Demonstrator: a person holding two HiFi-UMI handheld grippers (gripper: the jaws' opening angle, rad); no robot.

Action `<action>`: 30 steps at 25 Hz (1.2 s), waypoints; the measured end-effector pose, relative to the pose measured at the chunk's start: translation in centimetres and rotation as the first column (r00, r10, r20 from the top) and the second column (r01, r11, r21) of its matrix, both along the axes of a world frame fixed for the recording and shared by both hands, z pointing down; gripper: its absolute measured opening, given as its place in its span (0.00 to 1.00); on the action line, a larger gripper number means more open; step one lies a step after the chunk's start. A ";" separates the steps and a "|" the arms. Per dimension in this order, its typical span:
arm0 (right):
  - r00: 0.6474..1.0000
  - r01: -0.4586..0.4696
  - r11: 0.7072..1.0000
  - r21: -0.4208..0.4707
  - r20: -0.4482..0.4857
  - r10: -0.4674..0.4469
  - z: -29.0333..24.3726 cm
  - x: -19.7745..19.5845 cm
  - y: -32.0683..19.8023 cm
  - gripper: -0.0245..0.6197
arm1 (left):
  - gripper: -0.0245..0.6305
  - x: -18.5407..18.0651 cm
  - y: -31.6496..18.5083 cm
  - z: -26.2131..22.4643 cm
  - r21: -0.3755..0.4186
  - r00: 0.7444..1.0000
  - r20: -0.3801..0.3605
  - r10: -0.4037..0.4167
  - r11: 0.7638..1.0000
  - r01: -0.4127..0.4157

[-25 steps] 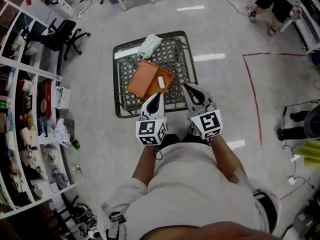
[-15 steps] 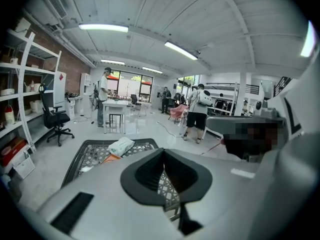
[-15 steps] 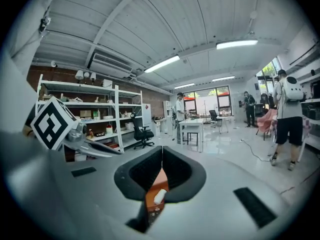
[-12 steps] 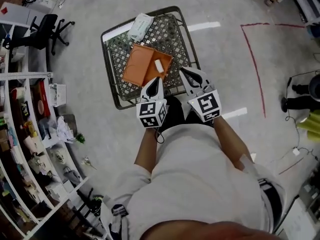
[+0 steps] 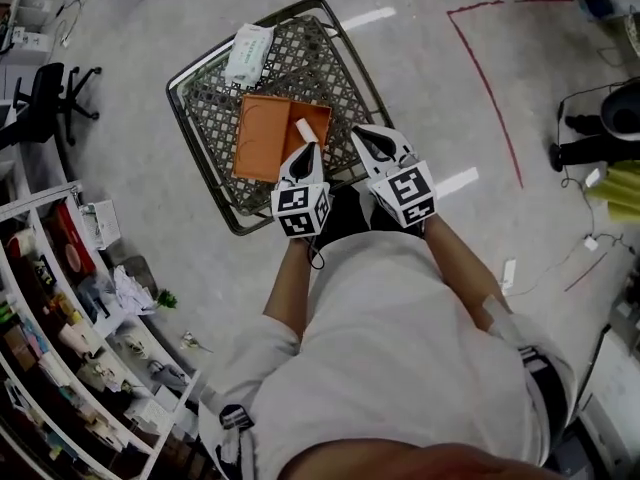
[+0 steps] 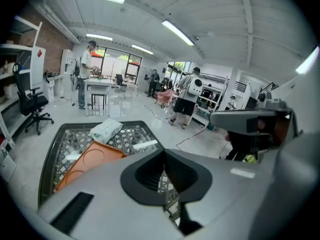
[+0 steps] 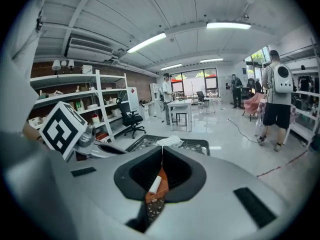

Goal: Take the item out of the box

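Note:
An orange box (image 5: 265, 136) lies on a metal lattice table (image 5: 335, 73), with a white cylindrical item (image 5: 306, 130) inside it near the right wall. My left gripper (image 5: 308, 152) hovers at the box's near edge just below the item, shut and empty. My right gripper (image 5: 363, 134) hangs to the right of the box, its jaws together with nothing held. In the left gripper view the box (image 6: 82, 160) shows past the shut left gripper (image 6: 164, 158). The right gripper view shows the item (image 7: 155, 184) and box (image 7: 160, 193) beyond the right gripper (image 7: 161, 156).
A white packet (image 5: 247, 50) lies at the table's far left corner. Shelves (image 5: 60, 298) full of goods line the left, with an office chair (image 5: 45, 93) beyond. Red tape (image 5: 490, 78) marks the floor at right. People stand in the background (image 6: 187, 96).
The head view has swung, so the table now sits higher and further left. Both grippers stay shut near the box's near edge.

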State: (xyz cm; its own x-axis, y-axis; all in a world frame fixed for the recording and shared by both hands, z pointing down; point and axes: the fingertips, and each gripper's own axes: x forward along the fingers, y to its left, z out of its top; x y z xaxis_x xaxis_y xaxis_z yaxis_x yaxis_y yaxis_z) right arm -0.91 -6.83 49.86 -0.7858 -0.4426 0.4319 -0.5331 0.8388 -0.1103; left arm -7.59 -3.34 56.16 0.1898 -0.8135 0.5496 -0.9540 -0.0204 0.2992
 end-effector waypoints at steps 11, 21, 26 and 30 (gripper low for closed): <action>0.990 -0.083 0.990 -0.111 -0.123 0.069 5.9 -1.8 -0.3 0.05 | 0.05 -0.8 -2.3 6.9 -0.164 0.997 -0.023 0.078 0.983 -0.081; 0.972 -0.160 0.971 -0.178 -0.200 0.124 9.4 -2.7 -1.5 0.05 | 0.05 -2.9 -2.9 14.2 -0.340 0.996 -0.084 -0.023 0.940 -0.007; 0.963 -0.203 0.959 -0.200 -0.219 0.158 10.4 -2.3 -1.8 0.05 | 0.05 -3.2 -2.1 17.9 -0.432 0.997 -0.068 -0.026 0.902 -0.006; 0.958 -0.217 0.953 -0.212 -0.234 0.167 11.6 -2.2 -1.9 0.05 | 0.05 -3.4 -1.9 19.4 -0.474 0.998 -0.056 -0.030 0.881 0.000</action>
